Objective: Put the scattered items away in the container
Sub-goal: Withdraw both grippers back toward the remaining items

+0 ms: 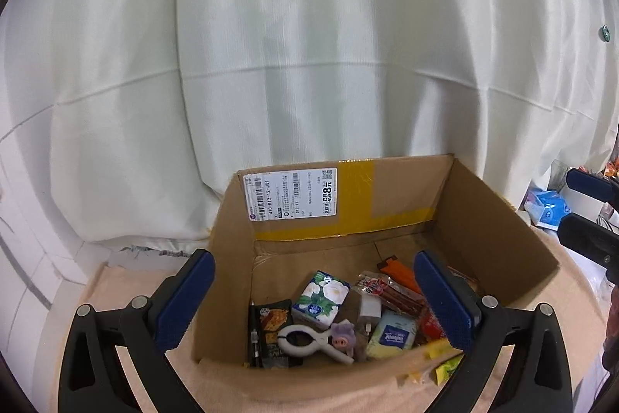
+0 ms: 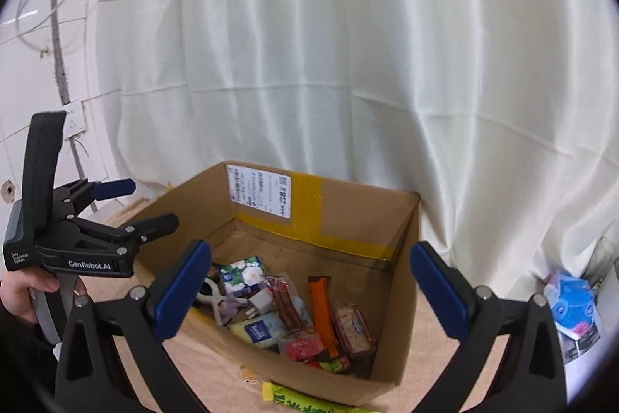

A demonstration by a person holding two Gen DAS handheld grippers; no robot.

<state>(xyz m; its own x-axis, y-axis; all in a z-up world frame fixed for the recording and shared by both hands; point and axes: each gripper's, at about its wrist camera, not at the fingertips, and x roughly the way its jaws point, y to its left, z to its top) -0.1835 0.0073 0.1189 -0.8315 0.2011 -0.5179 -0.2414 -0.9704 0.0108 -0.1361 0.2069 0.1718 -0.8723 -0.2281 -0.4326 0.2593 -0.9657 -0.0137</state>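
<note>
A: At the left wall of the cardboard box (image 1: 232,258), what lies inside?

B: A dark snack sachet (image 1: 275,329) stands against that wall. To its right lie a white clip (image 1: 309,341), a floral tissue pack (image 1: 321,297), a white charger (image 1: 369,308), a sausage pack (image 1: 394,295) and an orange bar (image 2: 321,308). The box rests on the tan cloth (image 1: 127,285) covering the table.

A: What is left outside?

B: A yellow-green sachet (image 2: 305,399) lies on the cloth, just beside the box's near wall, towards its right corner.

A: State of the tongs?

B: The left gripper (image 1: 313,300) is released, fingers spread wide over the box, holding nothing. The right gripper (image 2: 309,297) is likewise released and carries nothing.

A: How will the sachet handle?

B: Judging by its look, it is light, thin, flexible and probably slick. Take hold across its narrow width near the middle, lifting one edge from the cloth first. A grip at one end would likely let it droop or slide out.
</note>
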